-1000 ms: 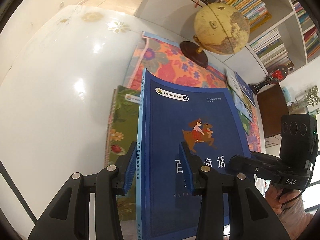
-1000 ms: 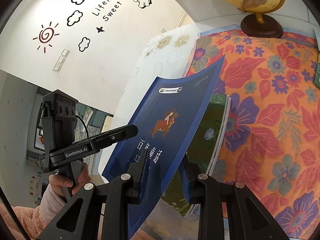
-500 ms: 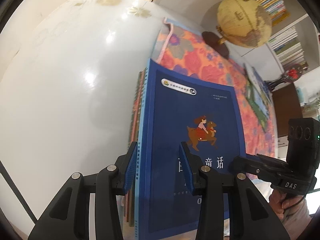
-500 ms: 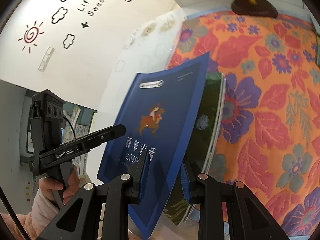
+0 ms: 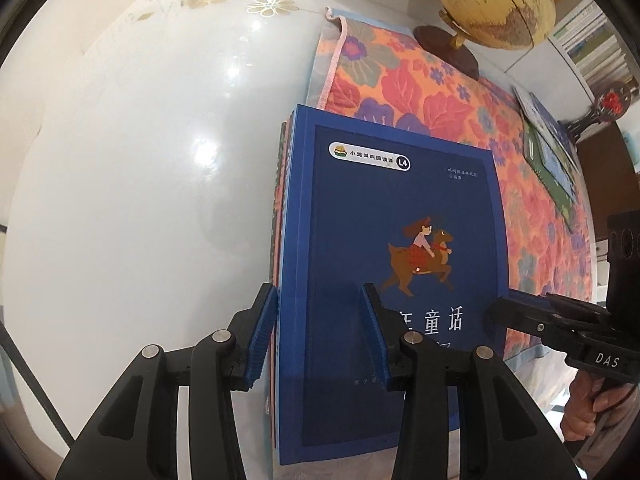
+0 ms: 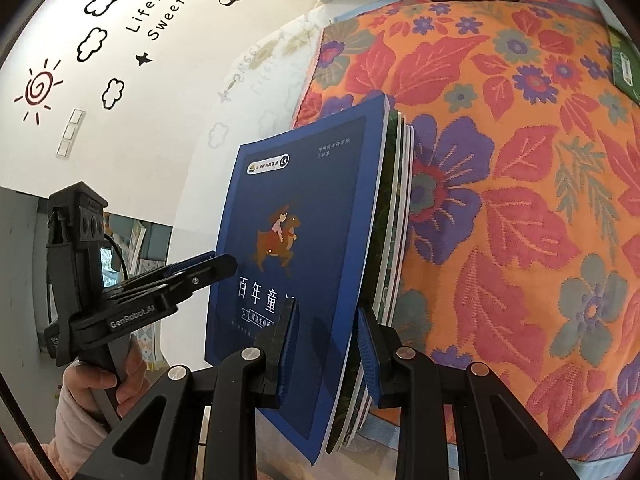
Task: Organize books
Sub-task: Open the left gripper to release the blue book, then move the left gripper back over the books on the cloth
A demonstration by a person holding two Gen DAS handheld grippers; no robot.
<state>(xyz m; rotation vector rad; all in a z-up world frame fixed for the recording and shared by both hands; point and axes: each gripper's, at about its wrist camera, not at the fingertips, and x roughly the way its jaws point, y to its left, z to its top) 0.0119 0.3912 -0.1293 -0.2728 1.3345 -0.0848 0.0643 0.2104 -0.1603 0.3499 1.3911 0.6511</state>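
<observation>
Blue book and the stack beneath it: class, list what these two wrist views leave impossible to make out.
- Covers under the blue book: hidden by it, left wrist view; only page edges show in the right wrist view.
- Title characters: partly covered by each hand-held gripper's fingers, both views.
- Globe: top cut off by the picture edge, left wrist view.

You're in a home study: bookshelves [image 5: 592, 40] and globe [image 5: 494, 0] beyond your tongs, nursery wall decals [image 6: 100, 40] left.
</observation>
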